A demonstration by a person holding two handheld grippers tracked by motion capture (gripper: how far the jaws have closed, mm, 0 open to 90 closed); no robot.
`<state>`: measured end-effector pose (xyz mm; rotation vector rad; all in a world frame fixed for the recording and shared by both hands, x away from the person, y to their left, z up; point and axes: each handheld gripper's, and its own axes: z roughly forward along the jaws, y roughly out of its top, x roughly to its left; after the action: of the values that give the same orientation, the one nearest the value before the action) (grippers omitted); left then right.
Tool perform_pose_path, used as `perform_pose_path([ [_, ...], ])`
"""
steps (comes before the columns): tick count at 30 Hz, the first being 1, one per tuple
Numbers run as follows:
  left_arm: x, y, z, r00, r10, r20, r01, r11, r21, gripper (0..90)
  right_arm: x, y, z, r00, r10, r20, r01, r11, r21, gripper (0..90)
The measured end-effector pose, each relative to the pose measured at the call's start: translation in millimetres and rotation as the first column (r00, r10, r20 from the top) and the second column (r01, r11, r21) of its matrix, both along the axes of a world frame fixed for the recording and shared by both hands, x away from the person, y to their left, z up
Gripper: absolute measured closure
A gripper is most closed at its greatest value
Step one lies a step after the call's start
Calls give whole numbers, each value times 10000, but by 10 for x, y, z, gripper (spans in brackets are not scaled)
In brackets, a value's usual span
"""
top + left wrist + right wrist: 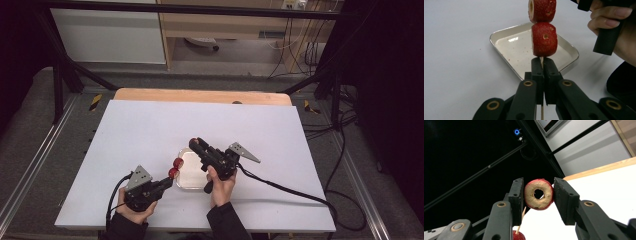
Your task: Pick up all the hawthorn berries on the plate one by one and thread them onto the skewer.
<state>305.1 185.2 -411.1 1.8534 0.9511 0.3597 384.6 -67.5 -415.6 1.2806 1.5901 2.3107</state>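
My left gripper (541, 65) is shut on a thin wooden skewer (542, 112) that carries two red fruit pieces (544, 40), each with a hole through it. In the high view this gripper (167, 181) is at the near left and its fruit pieces (175, 167) hang at the left edge of a small metal tray (190, 176). My right gripper (538, 193) is shut on a red fruit ring (539, 194) with a pale face and a round hole. Below the ring the skewer's tip (521, 218) points up. From above, the right gripper (196, 143) sits tilted over the tray.
The tray's inside (519, 53) holds just small red specks. A white sheet (150, 130) covers the table, with a wooden strip (200, 95) along its far edge. A cable (290, 190) trails right from the right gripper. Dark frame bars stand beyond the table.
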Motion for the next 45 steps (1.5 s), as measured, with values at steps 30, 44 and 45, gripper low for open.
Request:
perform_pose_path([
  [30,-26,-85,3,9999,-155,-8,155,9996,-255,880,-62,80,-129,9986,-123,513,50,9901,1400,620],
  [44,-24,-131,0,9998,74,-169,-82,9987,-493,880,-91,122,-189,9990,-25,438,-42,9884,1520,620],
  [45,-24,-138,-4,9998,96,-194,-105,9988,-477,880,-97,133,-201,9990,-69,436,0,9877,1562,620],
])
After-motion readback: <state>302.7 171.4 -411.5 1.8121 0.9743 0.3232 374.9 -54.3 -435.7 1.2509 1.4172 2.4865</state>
